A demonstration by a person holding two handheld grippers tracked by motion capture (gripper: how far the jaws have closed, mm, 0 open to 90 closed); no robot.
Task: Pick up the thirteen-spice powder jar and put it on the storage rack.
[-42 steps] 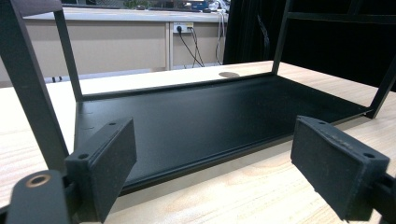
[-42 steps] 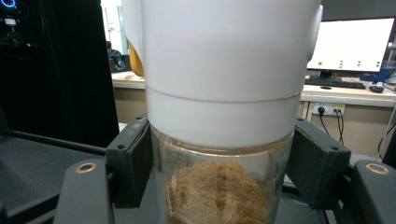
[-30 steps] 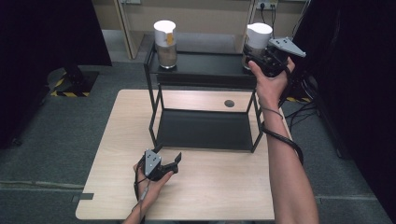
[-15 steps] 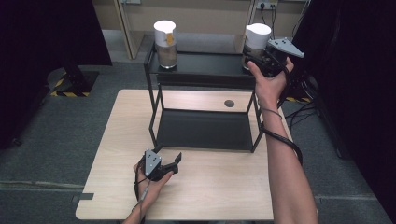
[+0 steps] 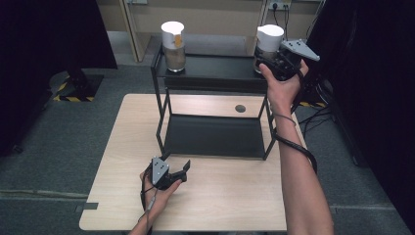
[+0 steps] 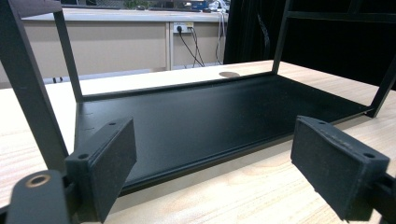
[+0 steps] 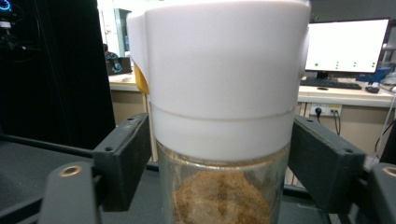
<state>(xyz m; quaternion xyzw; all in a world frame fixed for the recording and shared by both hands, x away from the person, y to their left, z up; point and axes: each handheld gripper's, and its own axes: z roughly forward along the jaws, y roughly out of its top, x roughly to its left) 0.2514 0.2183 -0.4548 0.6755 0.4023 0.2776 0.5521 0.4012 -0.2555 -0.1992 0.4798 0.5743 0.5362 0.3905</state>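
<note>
White-lidded jar (image 7: pixel 219 116) stands at the black rack's (image 5: pixel 215 73) top right end; right gripper (image 5: pixel 270 58) has just been opening, jaws flanking it, barely clear. Left gripper (image 5: pixel 180 165) rests wide open, empty, on the worktop (image 5: pixel 235 196).

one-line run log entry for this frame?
right hand-held gripper: jaws just opening, around jar on rack top | left hand-held gripper: open, idle
</note>
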